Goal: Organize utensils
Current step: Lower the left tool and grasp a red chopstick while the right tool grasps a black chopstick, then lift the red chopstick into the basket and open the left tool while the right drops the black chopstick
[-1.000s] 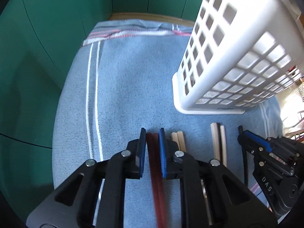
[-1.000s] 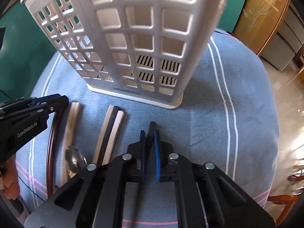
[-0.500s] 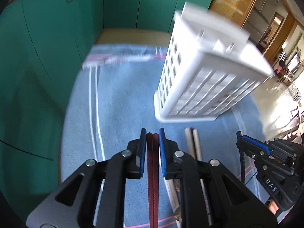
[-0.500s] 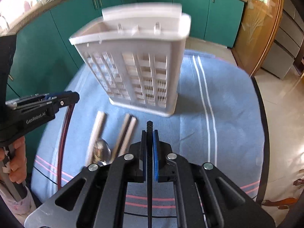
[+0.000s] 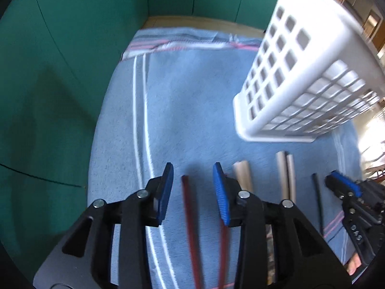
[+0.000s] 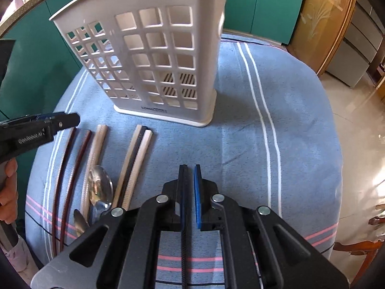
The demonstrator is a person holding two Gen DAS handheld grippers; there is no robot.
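Observation:
My left gripper [image 5: 192, 175] is open; two dark red chopsticks [image 5: 190, 226] lie on the blue cloth between and under its jaws, also in the right wrist view [image 6: 69, 168]. My right gripper [image 6: 190, 171] has its jaws slightly parted, with a black chopstick [image 6: 184, 216] lying against its left finger; in the left wrist view the gripper [image 5: 341, 185] shows at right beside the black chopstick [image 5: 317, 200]. The white slotted utensil basket [image 6: 154, 60] stands upright beyond both. Wooden-handled utensils [image 6: 98, 144] and a metal spoon [image 6: 99, 183] lie between the grippers.
A pair of pale chopsticks with a dark one between them [image 6: 134, 161] lies beside the spoon. The round table's blue striped cloth [image 6: 276, 132] drops off at right. Green cabinets [image 5: 60, 72] stand close behind and left.
My left gripper has opened and let go of the red chopsticks, which now lie apart on the cloth. Both grippers have come down lower. My right jaws have parted a little.

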